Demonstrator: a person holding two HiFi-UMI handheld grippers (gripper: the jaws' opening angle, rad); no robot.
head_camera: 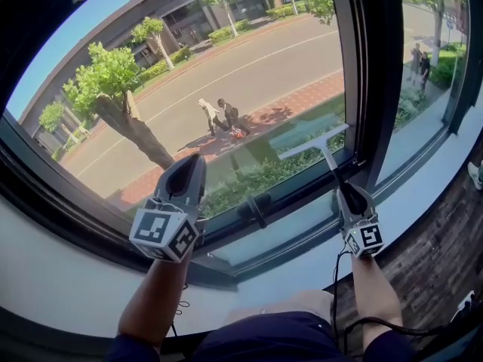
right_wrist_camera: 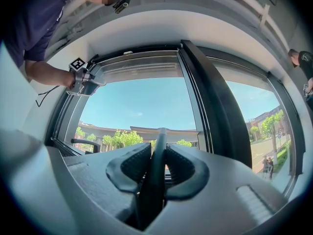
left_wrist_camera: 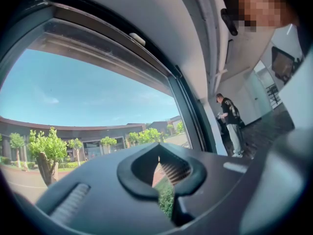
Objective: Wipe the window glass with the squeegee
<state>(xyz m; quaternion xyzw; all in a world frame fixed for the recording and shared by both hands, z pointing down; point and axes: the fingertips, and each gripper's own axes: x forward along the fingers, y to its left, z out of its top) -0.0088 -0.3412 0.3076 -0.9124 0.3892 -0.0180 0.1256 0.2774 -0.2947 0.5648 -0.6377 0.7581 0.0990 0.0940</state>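
Jaws, left gripper (head_camera: pixel 193 161): drawn together, nothing between them; its nose points at the lower glass, left of the tool.
Pane: clear window glass (head_camera: pixel 226 74) in a black frame (head_camera: pixel 370 81), with street and trees beyond.
Tool: slim white T-shaped squeegee (head_camera: pixel 315 144); the blade seems to lie on the pane's lower right part and rises to the right, while the handle runs down and right.
Jaws, right gripper (head_camera: pixel 341 188): clamped on the handle's end, which lies in line with them.
Relation: the blade sits ahead of the right gripper, up and left; I judge that hand makes the stroke.
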